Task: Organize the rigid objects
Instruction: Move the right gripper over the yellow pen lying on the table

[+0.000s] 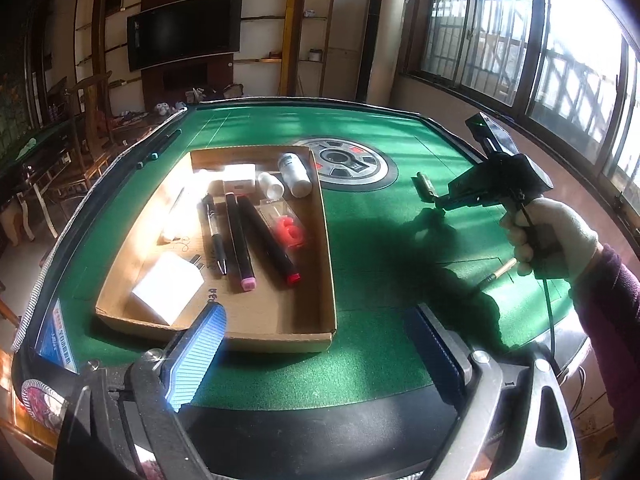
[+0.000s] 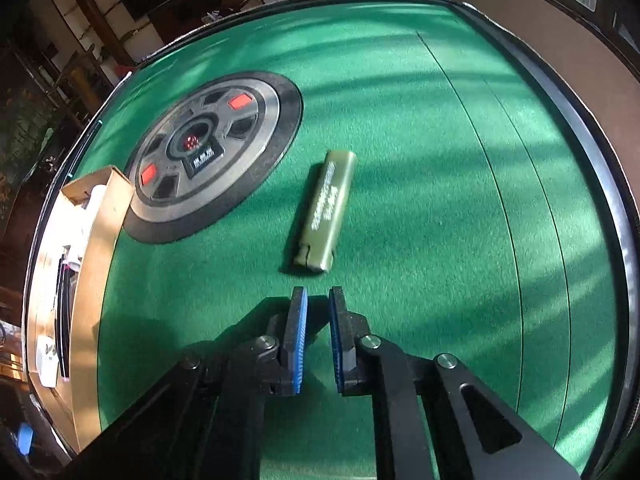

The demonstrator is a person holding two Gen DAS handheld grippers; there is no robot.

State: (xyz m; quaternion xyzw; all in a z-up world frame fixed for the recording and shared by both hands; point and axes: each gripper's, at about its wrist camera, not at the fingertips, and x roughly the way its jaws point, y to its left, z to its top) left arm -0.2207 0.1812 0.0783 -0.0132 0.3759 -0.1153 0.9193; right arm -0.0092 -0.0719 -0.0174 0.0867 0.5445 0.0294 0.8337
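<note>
While my right tongs (image 2: pixel 318 300) hover low over the green table (image 2: pixel 400 120), blue pads narrowly apart and gripping nothing, the olive lighter (image 2: pixel 326 212) lies flat just ahead — outside the cardboard tray (image 1: pixel 320 240). My left tongs (image 1: pixel 316 344) stand wide, empty. Tray holds 2 markers (image 1: pixel 256 236), 1 pen (image 1: pixel 216 236), 1 charger (image 1: pixel 168 292), 2 bottles (image 1: pixel 294 174).

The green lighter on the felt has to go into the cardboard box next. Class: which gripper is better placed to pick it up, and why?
Right. The right gripper points at the lighter just ahead, jaws slightly apart. The left gripper hangs wide open near the cardboard box, farther away.
</note>
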